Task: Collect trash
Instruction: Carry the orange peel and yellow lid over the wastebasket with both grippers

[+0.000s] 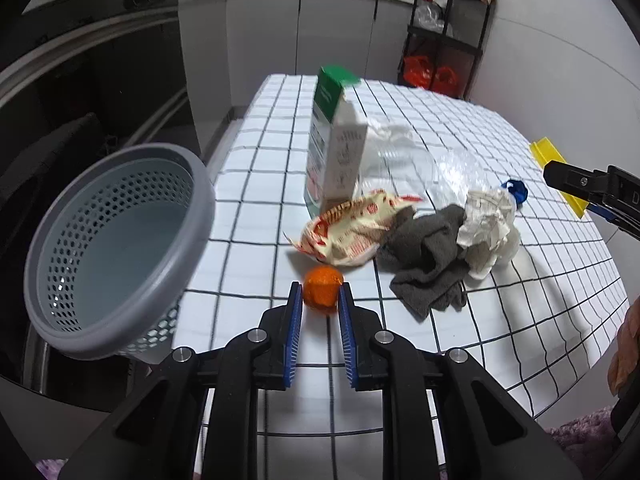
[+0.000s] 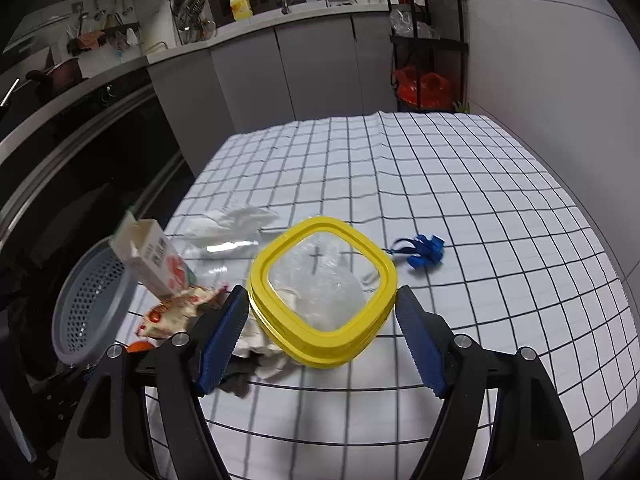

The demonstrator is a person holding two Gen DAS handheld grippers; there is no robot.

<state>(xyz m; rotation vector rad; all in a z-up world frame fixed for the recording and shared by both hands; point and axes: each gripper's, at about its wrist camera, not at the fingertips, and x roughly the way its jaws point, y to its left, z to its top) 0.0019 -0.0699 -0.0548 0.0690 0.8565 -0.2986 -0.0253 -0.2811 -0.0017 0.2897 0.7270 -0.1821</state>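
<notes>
In the left wrist view, my left gripper (image 1: 319, 294) is shut on an orange peel (image 1: 322, 290), low over the checked tablecloth (image 1: 256, 184). Beyond it lie a red-and-cream wrapper (image 1: 352, 230), a grey rag (image 1: 424, 256), crumpled white paper (image 1: 490, 226), a milk carton (image 1: 334, 140) and clear plastic (image 1: 400, 156). A grey perforated basket (image 1: 116, 248) is tilted at the table's left edge. In the right wrist view, my right gripper (image 2: 320, 320) is shut on a yellow-rimmed clear lid (image 2: 322, 290), held above the table. The basket (image 2: 92, 304) shows at lower left.
A blue scrap (image 2: 420, 250) lies on the cloth to the right of the lid. White crumpled plastic (image 2: 232, 220) lies behind the carton (image 2: 152, 258). A black shelf rack (image 2: 428, 36) with red bags stands at the far wall. Dark oven front is at the left.
</notes>
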